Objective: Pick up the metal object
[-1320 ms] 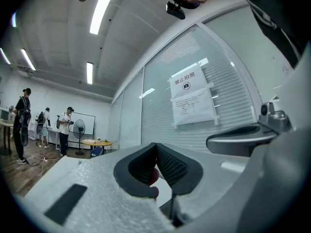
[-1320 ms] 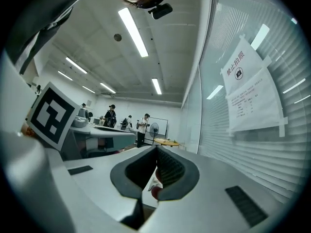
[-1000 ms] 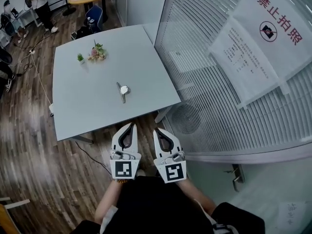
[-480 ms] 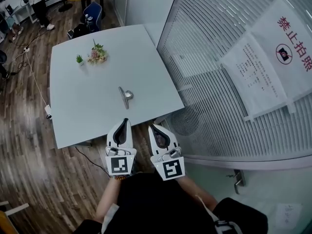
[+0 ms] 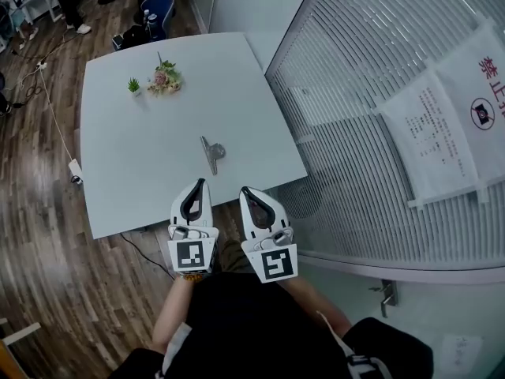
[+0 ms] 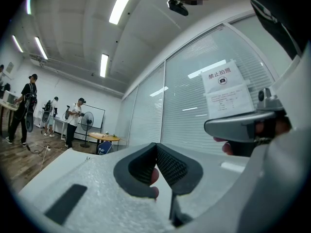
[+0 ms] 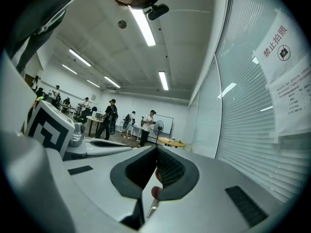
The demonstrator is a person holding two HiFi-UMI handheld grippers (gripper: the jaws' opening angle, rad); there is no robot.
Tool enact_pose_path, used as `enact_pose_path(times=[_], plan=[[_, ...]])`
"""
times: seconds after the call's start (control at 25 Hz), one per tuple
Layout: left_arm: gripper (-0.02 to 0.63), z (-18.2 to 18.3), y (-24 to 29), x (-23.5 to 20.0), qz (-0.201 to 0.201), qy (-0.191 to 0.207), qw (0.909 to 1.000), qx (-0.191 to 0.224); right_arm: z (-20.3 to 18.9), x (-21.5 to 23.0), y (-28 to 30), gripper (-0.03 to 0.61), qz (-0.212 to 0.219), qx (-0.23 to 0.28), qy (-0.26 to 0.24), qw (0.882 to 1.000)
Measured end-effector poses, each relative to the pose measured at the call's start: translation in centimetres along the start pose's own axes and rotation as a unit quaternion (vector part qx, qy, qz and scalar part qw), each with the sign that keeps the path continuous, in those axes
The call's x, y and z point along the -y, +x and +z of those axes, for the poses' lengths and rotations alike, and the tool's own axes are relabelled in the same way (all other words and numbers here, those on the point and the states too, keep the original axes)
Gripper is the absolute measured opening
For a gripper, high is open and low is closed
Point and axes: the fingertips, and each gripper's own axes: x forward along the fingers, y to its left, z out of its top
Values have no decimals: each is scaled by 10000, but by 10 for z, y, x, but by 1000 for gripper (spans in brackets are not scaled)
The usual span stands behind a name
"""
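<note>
The metal object, a silvery clip-like piece with a flat handle, lies on the pale grey table near its front right part. My left gripper and right gripper hang side by side just short of the table's near edge, both pointing at the object and a short way from it. Both are shut with nothing between the jaws. The left gripper in its own view and the right gripper in its own view each show the tips meeting. The metal object is hidden in both gripper views.
A small potted plant and a flower bunch stand at the table's far side. A glass wall with blinds and paper notices runs along the right. A power strip and cable lie on the wooden floor at left. People stand far off.
The table and the metal object have drawn nearer to the grippers and shifted right in the head view. Both grippers stay shut, side by side.
</note>
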Motion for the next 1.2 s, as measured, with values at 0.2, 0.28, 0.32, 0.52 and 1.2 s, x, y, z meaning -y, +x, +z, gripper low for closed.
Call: enact_pose_path(times=[0.2, 0.28, 0.32, 0.52, 1.2], plan=[[11, -3, -1, -2, -39, -16, 10000, -14, -1, 1, 2, 2, -98, 46, 48, 9999], [11, -6, 0, 0, -89, 57, 9999, -60, -6, 8, 1, 2, -168, -27, 77, 9998], [11, -7, 0, 0, -110, 90, 9999, -65, -10, 12, 2, 2, -216, -71, 89, 9997], [11, -9, -5, -2, -44, 85, 9999, -39, -22, 32, 9, 2, -342, -204, -68, 9992], [11, -1, -1, -24, 265, 421, 9987, -65, -32, 61, 68, 2, -337, 72, -212, 9992]])
